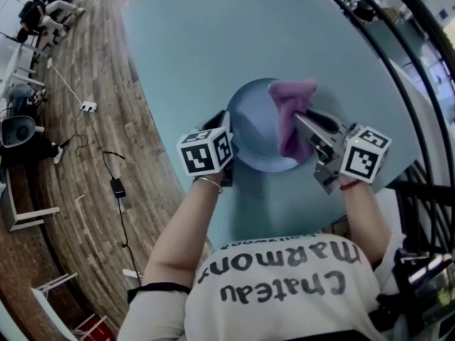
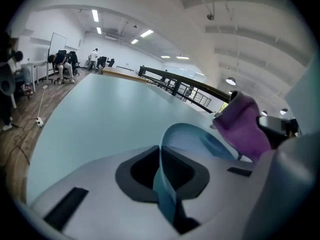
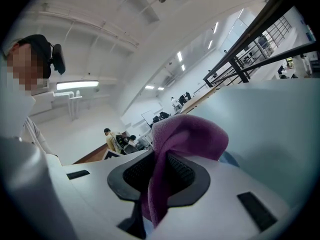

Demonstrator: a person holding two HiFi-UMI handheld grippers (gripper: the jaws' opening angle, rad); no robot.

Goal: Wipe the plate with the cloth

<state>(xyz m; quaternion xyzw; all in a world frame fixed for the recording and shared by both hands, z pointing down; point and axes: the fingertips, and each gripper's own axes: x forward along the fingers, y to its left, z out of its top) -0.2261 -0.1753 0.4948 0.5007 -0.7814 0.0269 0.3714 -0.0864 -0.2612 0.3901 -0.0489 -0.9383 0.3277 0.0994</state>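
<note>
A light blue plate [image 1: 257, 135] lies on the pale blue table [image 1: 206, 41] in front of the person. My left gripper [image 1: 226, 125] is at the plate's left edge, shut on the rim. In the left gripper view the thin blue rim [image 2: 162, 176] stands pinched between the dark pads, and the plate [image 2: 197, 140] curves away beyond them. My right gripper [image 1: 303, 124] is shut on a purple cloth [image 1: 291, 114] that drapes over the plate's right half. In the right gripper view the cloth [image 3: 186, 138] bulges out of the closed jaws, hiding most of the plate.
The table's front edge runs just below the plate, close to the person's body. Wooden floor with cables and a power strip [image 1: 88, 106] lies to the left. A dark railing [image 1: 419, 84] curves along the right. People sit at desks [image 2: 62, 64] far off.
</note>
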